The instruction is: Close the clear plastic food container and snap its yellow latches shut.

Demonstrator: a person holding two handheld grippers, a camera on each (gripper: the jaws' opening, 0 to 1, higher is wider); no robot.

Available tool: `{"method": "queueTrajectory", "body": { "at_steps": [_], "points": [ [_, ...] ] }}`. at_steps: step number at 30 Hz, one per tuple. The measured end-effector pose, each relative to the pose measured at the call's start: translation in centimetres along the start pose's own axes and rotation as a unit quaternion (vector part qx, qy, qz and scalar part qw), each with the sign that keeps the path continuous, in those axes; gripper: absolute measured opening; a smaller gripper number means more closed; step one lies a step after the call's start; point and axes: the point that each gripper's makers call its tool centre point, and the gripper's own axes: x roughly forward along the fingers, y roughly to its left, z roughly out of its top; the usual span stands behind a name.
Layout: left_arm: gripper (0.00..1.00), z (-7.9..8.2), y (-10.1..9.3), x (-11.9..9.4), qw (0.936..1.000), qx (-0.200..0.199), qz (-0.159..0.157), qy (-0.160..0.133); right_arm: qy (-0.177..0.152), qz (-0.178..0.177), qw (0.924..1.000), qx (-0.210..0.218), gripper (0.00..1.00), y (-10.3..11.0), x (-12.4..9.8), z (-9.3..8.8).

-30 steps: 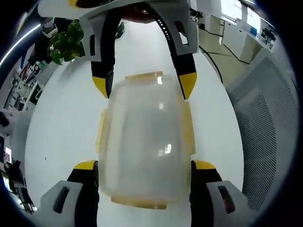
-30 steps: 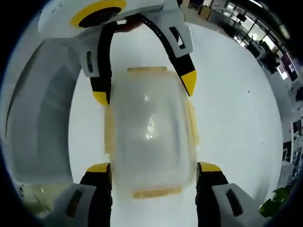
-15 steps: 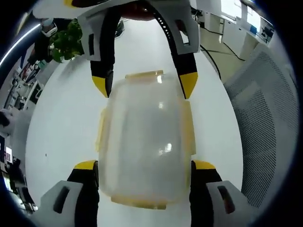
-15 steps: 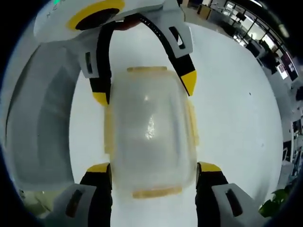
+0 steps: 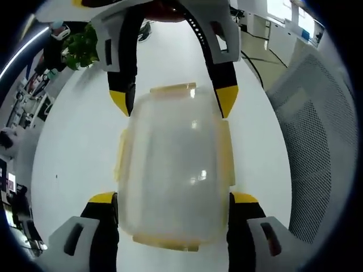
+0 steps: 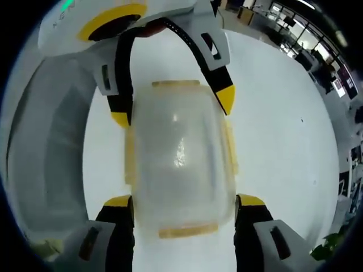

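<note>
A clear plastic container [image 5: 173, 164] with its lid on lies on the white table [image 5: 74, 147], lengthwise between both grippers. Yellow latches [image 5: 172, 89] show at its ends and along its long sides [image 5: 227, 153]. My left gripper [image 5: 173, 198] grips the near end, its yellow-tipped jaws pressed against both long sides. My right gripper [image 5: 173, 101] comes in from the top and clamps the far end. In the right gripper view the same container [image 6: 178, 158] sits between the right gripper's [image 6: 184, 201] jaws, and the left gripper [image 6: 173, 107] holds the far end.
A grey mesh chair [image 5: 317, 130] stands close to the table edge on the right of the left gripper view, and appears as a chair [image 6: 51, 147] on the left of the right gripper view. A green plant [image 5: 79, 48] and office desks lie beyond the table.
</note>
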Motion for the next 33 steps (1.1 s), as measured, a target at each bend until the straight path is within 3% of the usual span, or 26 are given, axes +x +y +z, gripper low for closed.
{"method": "queueTrajectory", "body": {
  "at_steps": [33],
  "points": [
    [0.79, -3.8, 0.0, -1.6, 0.9999, -0.009, 0.009, 0.008, 0.006, 0.002, 0.9999, -0.009, 0.71, 0.5, 1.3, 3.9]
  ]
}}
